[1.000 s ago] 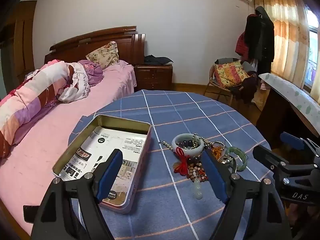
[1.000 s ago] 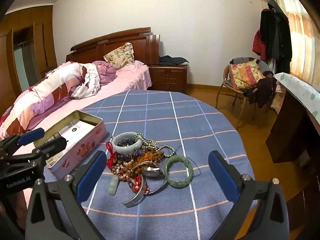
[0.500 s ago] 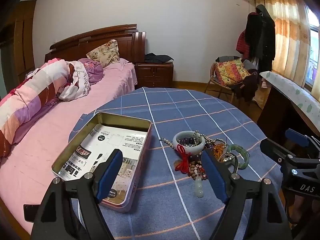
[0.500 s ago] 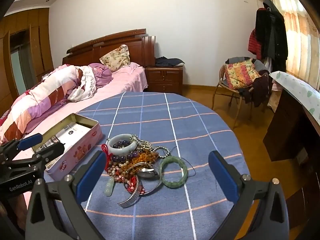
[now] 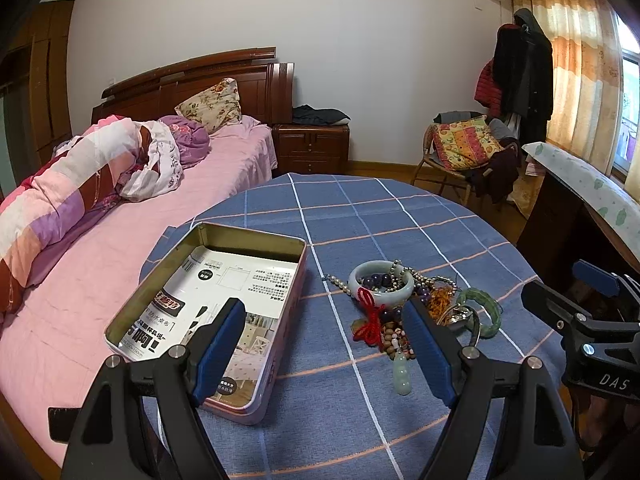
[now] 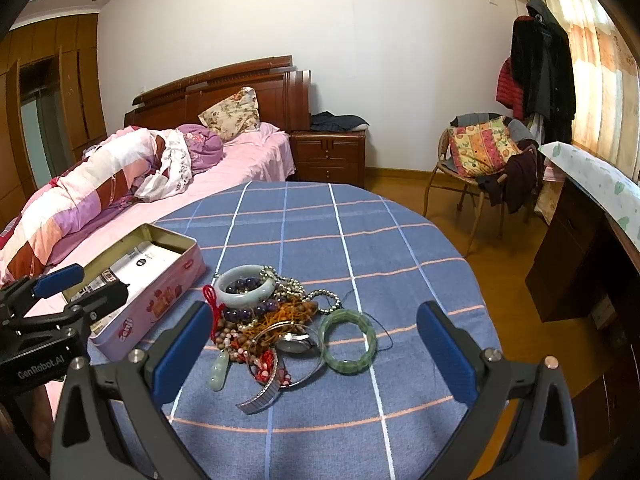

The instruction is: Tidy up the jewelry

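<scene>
Jewelry [image 6: 276, 320] lies heaped on the tabletop [image 6: 320, 232] right of the tin [image 5: 208, 304], ready for sorting; left tool [image 5: 324, 352] and right tool [image 6: 316, 354] hover spread wide, empty.

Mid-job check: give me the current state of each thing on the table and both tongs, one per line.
Left tongs: open, holding nothing.
Right tongs: open, holding nothing.
Tin box: lid off, printed paper inside, no jewelry visible.
Jewelry pile: tangled on the tablecloth beside the tin.
White bangle: lying flat, purple beads inside.
Green bangle: flat at the pile's edge.
Jade pendant: flat at the pile's near edge.
</scene>
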### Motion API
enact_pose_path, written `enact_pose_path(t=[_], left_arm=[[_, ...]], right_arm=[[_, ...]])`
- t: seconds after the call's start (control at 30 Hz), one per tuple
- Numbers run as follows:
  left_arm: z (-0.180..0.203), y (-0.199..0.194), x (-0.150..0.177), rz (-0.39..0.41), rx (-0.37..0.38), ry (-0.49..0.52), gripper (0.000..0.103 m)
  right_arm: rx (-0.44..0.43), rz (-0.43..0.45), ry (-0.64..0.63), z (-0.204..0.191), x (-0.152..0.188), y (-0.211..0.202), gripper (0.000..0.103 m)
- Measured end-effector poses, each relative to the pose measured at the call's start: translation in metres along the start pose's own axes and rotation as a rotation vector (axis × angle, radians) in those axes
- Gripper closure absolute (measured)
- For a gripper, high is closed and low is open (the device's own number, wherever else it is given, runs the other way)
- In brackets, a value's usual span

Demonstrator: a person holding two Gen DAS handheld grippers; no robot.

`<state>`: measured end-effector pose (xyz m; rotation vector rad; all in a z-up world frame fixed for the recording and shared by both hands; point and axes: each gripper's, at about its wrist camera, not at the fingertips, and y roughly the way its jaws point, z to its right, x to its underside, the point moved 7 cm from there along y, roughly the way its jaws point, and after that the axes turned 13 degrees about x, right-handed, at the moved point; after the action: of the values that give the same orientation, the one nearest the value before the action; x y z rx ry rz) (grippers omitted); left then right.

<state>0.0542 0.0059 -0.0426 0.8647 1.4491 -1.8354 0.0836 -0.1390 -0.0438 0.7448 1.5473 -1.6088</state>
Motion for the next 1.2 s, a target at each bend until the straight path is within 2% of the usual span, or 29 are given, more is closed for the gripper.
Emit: enact_pose_path(t=[1.2], left_arm=[[-0.0013, 0.0009, -0.0003, 0.001, -0.005, 0.001, 0.022]], right_arm=[[0.003, -0.004, -0.001, 0.0014, 0.0037, 0.0019, 0.0]])
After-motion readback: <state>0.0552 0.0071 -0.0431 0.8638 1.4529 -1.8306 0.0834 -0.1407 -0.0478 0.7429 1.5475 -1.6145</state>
